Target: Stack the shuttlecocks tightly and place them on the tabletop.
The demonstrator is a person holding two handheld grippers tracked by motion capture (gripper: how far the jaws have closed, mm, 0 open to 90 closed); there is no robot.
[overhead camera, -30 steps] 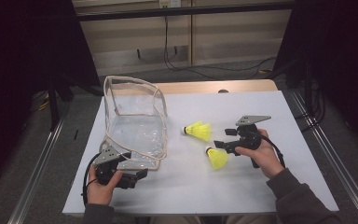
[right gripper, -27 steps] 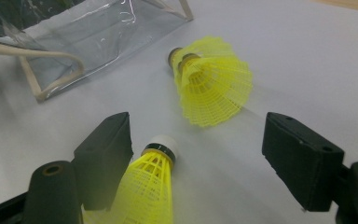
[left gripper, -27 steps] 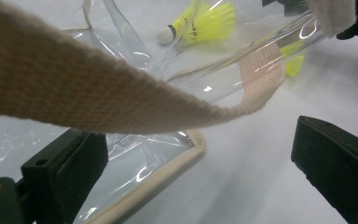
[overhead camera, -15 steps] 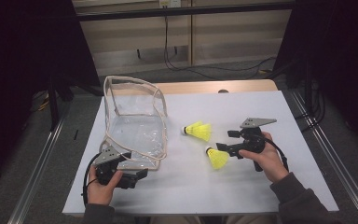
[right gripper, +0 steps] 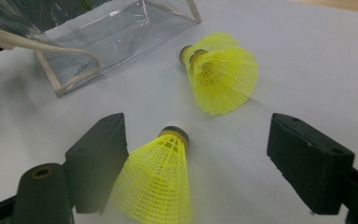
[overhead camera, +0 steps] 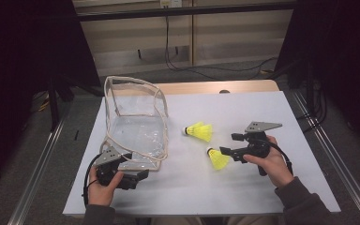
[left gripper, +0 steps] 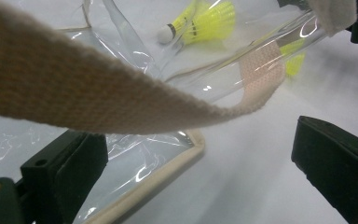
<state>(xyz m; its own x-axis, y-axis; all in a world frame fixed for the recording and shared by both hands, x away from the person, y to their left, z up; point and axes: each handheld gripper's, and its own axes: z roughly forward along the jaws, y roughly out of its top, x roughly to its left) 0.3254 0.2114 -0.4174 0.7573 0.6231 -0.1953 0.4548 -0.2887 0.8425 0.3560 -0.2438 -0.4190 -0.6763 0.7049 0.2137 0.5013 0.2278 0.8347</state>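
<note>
White table (overhead camera: 262, 112): clear bag (overhead camera: 138, 126), two yellow shuttlecocks (overhead camera: 199, 131), no readable labels.

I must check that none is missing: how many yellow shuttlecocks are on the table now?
2. One shuttlecock lies on the white table just right of the clear bag. The other shuttlecock lies nearer the person, between the open jaws of the right gripper.
</note>
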